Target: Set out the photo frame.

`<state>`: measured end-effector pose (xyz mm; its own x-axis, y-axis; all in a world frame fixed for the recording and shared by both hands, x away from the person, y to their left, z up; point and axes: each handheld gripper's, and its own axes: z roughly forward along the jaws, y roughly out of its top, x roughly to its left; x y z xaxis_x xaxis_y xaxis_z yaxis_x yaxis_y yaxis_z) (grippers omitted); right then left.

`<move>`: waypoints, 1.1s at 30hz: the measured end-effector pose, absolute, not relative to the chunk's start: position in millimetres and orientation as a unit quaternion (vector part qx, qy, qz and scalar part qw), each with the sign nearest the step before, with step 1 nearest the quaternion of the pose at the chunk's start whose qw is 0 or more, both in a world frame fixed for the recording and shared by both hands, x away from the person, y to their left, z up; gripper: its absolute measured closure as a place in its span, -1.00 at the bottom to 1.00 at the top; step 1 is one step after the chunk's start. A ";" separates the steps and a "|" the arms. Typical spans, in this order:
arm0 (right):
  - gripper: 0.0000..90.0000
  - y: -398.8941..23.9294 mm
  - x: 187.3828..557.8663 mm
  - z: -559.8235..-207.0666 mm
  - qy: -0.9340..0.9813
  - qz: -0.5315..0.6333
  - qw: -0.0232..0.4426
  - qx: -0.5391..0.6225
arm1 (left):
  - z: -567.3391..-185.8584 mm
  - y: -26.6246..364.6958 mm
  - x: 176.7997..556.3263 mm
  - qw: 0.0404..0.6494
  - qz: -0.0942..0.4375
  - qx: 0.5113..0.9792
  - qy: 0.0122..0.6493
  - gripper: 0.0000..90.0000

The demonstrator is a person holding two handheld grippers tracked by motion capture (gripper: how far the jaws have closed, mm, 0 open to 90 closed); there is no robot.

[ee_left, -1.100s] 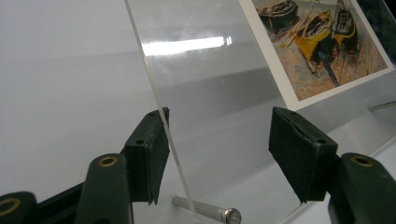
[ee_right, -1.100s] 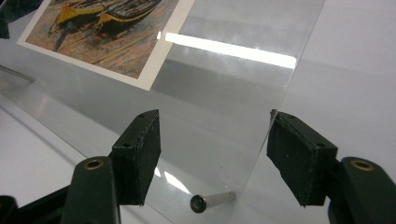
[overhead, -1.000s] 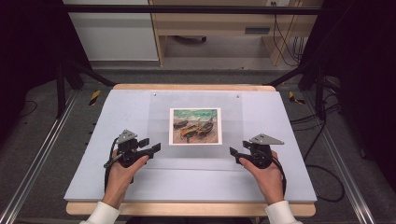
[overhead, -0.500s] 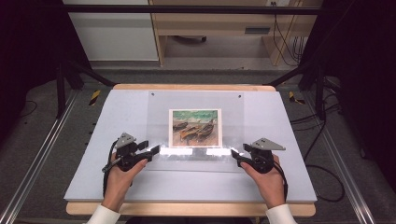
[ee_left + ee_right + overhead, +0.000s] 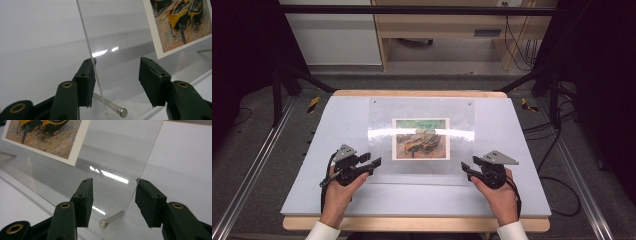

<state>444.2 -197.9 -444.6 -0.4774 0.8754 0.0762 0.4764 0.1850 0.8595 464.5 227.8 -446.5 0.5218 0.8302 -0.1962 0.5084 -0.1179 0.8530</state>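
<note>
A clear plastic sheet (image 5: 382, 130) lies over a boat painting print (image 5: 420, 139) on the white board (image 5: 337, 115). My left gripper (image 5: 374, 164) is at the sheet's near left corner and my right gripper (image 5: 466, 168) at its near right corner. In the left gripper view the sheet's side edge (image 5: 86, 42) runs up between the jaws of my left gripper (image 5: 117, 62), close against the left pad (image 5: 86, 80). In the right gripper view the sheet (image 5: 117, 147) reaches in between the jaws of my right gripper (image 5: 113, 181). Both pairs of jaws have just been closing, with pads still apart.
A short metal pin (image 5: 110, 105) lies under the sheet's corner between the left jaws, and another pin (image 5: 111, 218) between the right jaws. Two small holes mark the sheet's far edge (image 5: 422, 102). Black frame rails run along both sides of the table.
The bright glare band on the sheet has moved from its near edge up across the picture. Both hands have hardly shifted.
</note>
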 end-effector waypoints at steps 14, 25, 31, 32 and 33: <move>0.22 -199.1 436.9 -445.3 0.739 0.440 0.232 0.454 | -445.9 229.0 457.3 0.472 0.172 0.733 0.459 0.14; 0.31 -201.6 431.5 -446.5 0.745 0.436 0.236 0.447 | -446.2 230.6 451.0 0.470 0.176 0.732 0.461 0.24; 0.35 -201.8 429.2 -447.2 0.744 0.437 0.235 0.448 | -446.3 230.8 448.9 0.469 0.177 0.732 0.462 0.27; 0.36 -201.8 428.6 -447.1 0.744 0.436 0.234 0.449 | -446.5 230.9 448.4 0.469 0.177 0.732 0.462 0.27; 0.36 -202.1 428.3 -447.3 0.745 0.435 0.235 0.448 | -446.4 231.0 448.0 0.468 0.177 0.732 0.462 0.28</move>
